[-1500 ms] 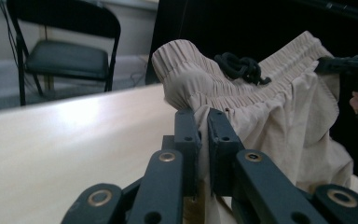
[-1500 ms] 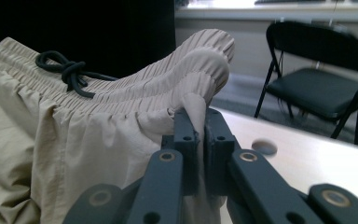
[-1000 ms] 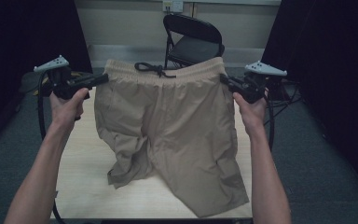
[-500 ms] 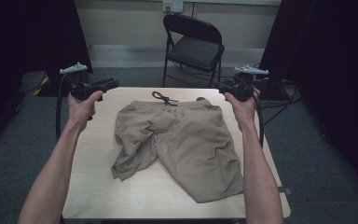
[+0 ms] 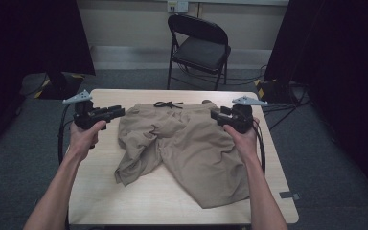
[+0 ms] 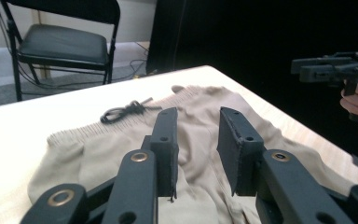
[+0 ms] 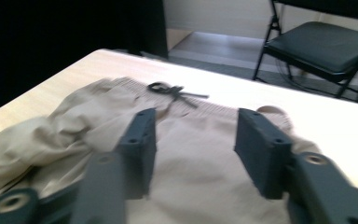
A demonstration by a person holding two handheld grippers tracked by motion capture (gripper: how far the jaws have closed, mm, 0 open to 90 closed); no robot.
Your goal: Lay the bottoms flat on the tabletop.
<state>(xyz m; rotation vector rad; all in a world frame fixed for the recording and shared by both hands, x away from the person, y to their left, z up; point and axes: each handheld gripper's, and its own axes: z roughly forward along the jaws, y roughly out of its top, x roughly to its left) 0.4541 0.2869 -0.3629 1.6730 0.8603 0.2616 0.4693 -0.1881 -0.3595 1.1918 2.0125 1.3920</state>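
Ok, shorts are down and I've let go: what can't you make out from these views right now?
- Underside of the shorts, high view: hidden by the cloth itself.
- Left leg's hem, high view: folded under bunched fabric.
- Drawstring knot, left gripper view: too small to tell how it is tied.
- Right gripper, right gripper view: blurred; pad contact with the cloth is uncertain.
- Lower legs, both gripper views: cut off by the bottom edge.

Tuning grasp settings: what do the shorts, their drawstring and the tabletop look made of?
Shorts: tan woven cloth, matte, probably cotton or a blend; it creases softly and the waistband shows ribbing. Drawstring: dark braided cord, knotted, limp. Table: pale wood-look top, smooth with a slight sheen; laminate or real wood can't be told apart.
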